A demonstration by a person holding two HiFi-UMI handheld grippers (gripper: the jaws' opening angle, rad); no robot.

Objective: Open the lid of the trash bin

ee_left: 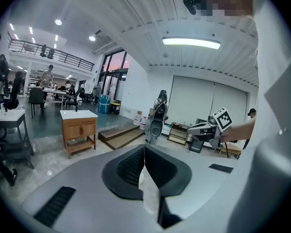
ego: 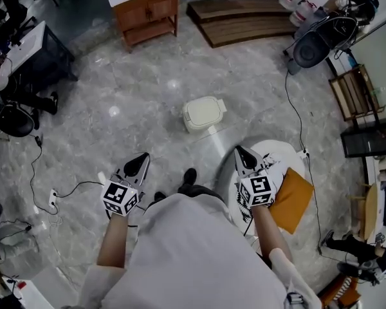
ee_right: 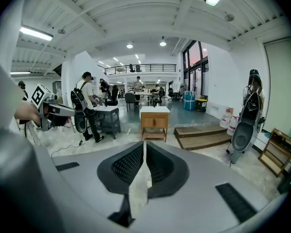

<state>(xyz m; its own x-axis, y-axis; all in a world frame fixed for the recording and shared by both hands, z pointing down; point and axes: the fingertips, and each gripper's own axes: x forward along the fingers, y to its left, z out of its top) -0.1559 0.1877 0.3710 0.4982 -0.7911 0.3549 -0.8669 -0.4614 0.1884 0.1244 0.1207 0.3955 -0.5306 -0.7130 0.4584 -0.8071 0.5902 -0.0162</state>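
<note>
On the left gripper (ee_left: 144,147) the fingers (ee_left: 126,169) are pressed together, tip to tip, with nothing between them; on the right gripper (ee_right: 144,144) the fingers (ee_right: 161,165) are closed the same way and empty; I see both held out in front of me, side by side, aimed across the room. The trash bin (ego: 204,113) sits on the grey marble floor (ego: 135,102) ahead, roughly midway between the two grippers' lines and well apart from both; it is low, cream-coloured and rounded at the corners; its lid (ego: 206,110) lies flat and shut. Beyond it stands a wooden cabinet (ego: 145,8) with a white top; wooden steps (ego: 244,18) lie to its right.
</note>
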